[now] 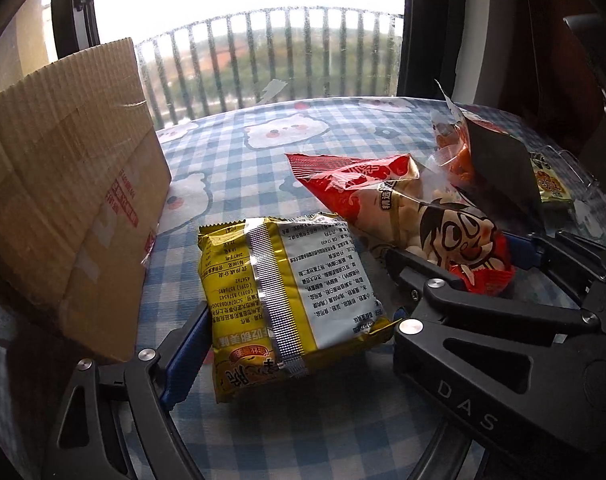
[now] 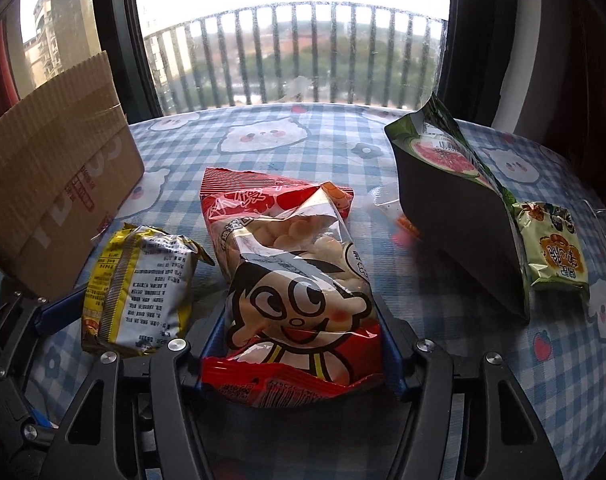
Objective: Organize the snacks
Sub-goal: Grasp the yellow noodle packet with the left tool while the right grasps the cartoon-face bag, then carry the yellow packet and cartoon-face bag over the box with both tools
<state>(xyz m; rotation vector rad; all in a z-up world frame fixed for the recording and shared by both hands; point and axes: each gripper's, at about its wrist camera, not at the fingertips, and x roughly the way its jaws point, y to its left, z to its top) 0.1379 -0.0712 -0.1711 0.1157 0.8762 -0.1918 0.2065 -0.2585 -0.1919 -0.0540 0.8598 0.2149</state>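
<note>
A yellow and white noodle packet (image 1: 287, 300) lies face down on the checked tablecloth (image 1: 263, 168). My left gripper (image 1: 303, 312) is open around it, one blue pad close at each side, and the packet is not squeezed. To its right lies a red cartoon-face snack bag (image 2: 299, 280) of small round biscuits. My right gripper (image 2: 299, 320) straddles the bag's near end, both pads pressed into its sides, and the film there is crumpled. The left wrist view also shows the red bag (image 1: 403, 200) with the right gripper (image 1: 463, 256) on it.
An open cardboard box (image 2: 51, 184) stands at the left, its flap up, beside the yellow packet (image 2: 139, 284). At the right stand a dark green fig pouch (image 2: 455, 216), a small green packet (image 2: 555, 256) and a clear bag of orange snacks (image 1: 455, 148). Behind the table is a window.
</note>
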